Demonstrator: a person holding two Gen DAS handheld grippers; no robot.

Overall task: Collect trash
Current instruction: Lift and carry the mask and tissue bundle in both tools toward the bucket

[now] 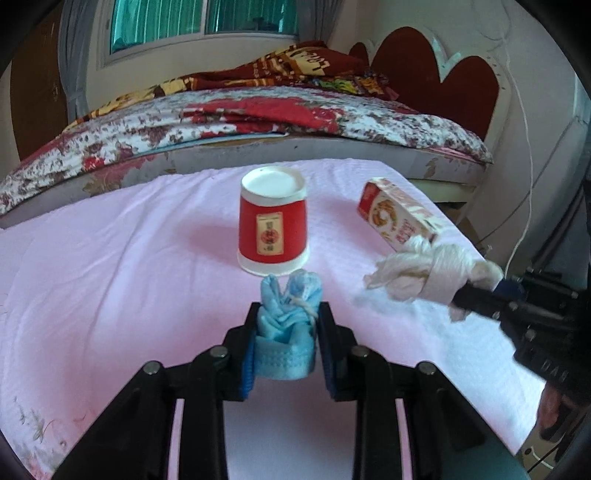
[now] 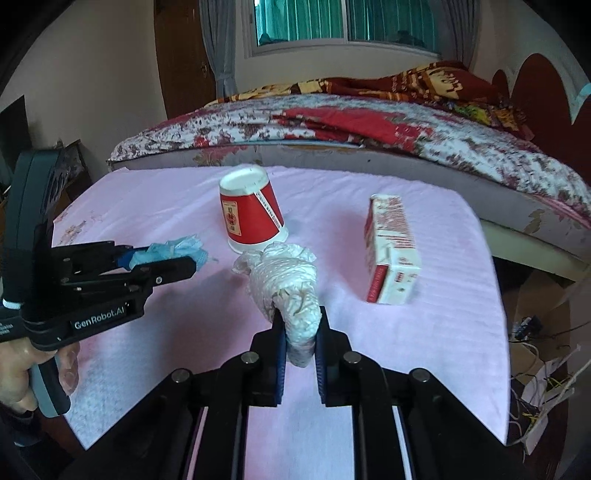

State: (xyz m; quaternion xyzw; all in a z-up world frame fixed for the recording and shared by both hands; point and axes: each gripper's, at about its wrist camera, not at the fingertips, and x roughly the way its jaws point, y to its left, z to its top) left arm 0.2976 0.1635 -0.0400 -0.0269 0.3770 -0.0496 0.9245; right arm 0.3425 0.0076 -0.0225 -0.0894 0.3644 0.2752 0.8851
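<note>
1. Left gripper (image 1: 287, 314): fingers clenched on a crumpled blue face mask (image 1: 288, 332), held above the pink cloth (image 1: 110, 277); in the right wrist view the same gripper (image 2: 184, 260) enters from the left with the mask (image 2: 173, 249) between its fingers.
2. Right gripper (image 2: 300, 317): fingers clamped on a wad of white tissue (image 2: 291, 291), its loose end spreading forward over the cloth (image 2: 443, 314); in the left wrist view the wad (image 1: 424, 275) projects from the gripper (image 1: 458, 295) at right.
3. Red paper cup (image 1: 272, 225), upside down on the cloth, just beyond the mask; seen tilted in the right wrist view (image 2: 251, 214), near the tissue.
4. Red-and-white carton (image 2: 391, 251), on the cloth to the right of the cup, apart from it (image 1: 399, 214).
5. Bed (image 1: 258, 118) with a floral quilt, behind the cloth-covered surface.
6. Window (image 2: 347, 20), on the far wall.
</note>
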